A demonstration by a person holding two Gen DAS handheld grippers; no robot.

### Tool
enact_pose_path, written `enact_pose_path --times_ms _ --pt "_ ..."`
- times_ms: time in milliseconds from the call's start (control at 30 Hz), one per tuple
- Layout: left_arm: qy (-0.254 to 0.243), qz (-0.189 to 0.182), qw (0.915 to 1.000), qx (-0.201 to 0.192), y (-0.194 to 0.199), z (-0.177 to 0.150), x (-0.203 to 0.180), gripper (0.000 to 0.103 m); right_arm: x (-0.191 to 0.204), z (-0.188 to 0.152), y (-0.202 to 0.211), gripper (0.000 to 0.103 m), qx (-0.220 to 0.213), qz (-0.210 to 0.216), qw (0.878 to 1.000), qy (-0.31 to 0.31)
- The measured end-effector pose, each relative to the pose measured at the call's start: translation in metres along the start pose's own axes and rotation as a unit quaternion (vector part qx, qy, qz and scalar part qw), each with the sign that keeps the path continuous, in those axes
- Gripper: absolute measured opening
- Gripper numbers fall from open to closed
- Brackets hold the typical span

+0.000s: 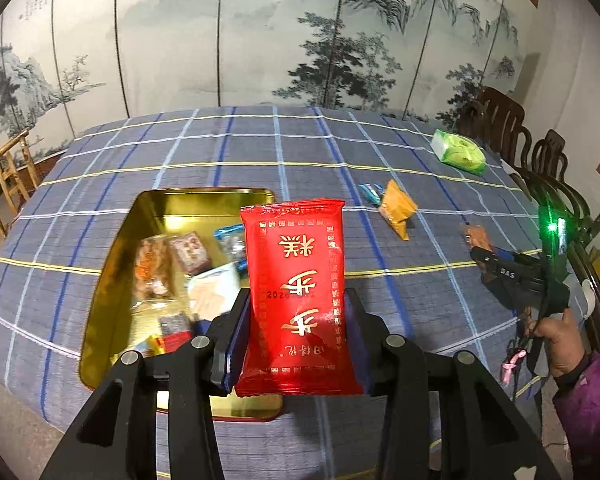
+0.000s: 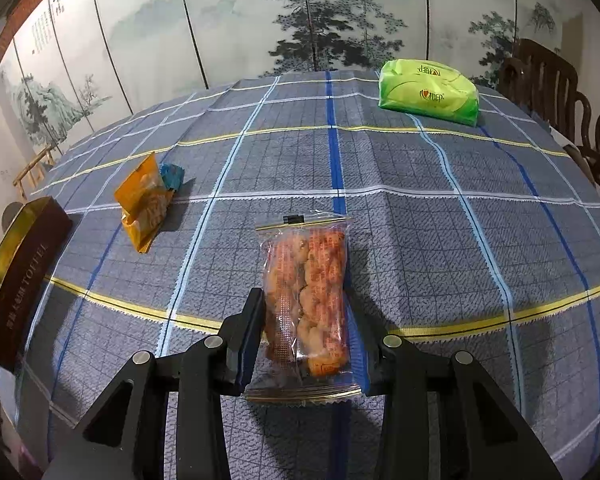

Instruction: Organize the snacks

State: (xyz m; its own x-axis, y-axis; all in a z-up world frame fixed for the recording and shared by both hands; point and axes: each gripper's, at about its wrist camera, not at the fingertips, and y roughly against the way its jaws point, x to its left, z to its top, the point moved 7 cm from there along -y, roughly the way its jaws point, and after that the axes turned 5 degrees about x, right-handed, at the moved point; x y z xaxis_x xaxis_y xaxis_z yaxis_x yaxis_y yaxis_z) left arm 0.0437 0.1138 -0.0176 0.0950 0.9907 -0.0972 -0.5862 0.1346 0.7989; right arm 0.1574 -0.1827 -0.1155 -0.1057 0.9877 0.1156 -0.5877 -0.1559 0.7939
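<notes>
Red foil with gold lettering fills the middle of the left wrist view: a sealed red snack packet (image 1: 298, 300) stands upright, pinched at both sides by the fingers of the left gripper (image 1: 296, 336), which are closed on it. Behind and to the left of the packet sits an open gold tin (image 1: 112, 264) on the desk (image 1: 220, 152), which is covered with a blue-grey checked cloth. Several wrapped snacks lie jumbled inside the tin. Farther back on the desk, to the right of the tin, an orange snack bag (image 1: 397, 208) lies just beside a small blue wrapped sweet (image 1: 370, 193), and a green tissue pack (image 1: 458, 152) rests near the far right edge. At the right of this view a hand (image 1: 556, 340) in a purple sleeve holds the right gripper. In the right wrist view, the fingers of the right gripper (image 2: 306, 320) are closed on a clear packet of orange-brown fried twists (image 2: 306, 292), held upright above the cloth. The orange bag and blue sweet lie to the left, the green tissue pack far back on the right, and the tin's dark brown outer wall shows at the left edge. A painted folding screen (image 1: 260, 32) of misty mountains and pines stands behind the desk, with dark wooden chairs (image 1: 500, 120) at the right.
</notes>
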Motion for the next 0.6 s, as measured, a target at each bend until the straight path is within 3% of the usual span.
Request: enact_pose_path --times_ms 600 --pt "0.009 0.04 0.9991 0.01 -0.023 0.007 0.057 0.04 0.003 -0.001 -0.001 0.04 0.003 -0.021 1.0 0.013"
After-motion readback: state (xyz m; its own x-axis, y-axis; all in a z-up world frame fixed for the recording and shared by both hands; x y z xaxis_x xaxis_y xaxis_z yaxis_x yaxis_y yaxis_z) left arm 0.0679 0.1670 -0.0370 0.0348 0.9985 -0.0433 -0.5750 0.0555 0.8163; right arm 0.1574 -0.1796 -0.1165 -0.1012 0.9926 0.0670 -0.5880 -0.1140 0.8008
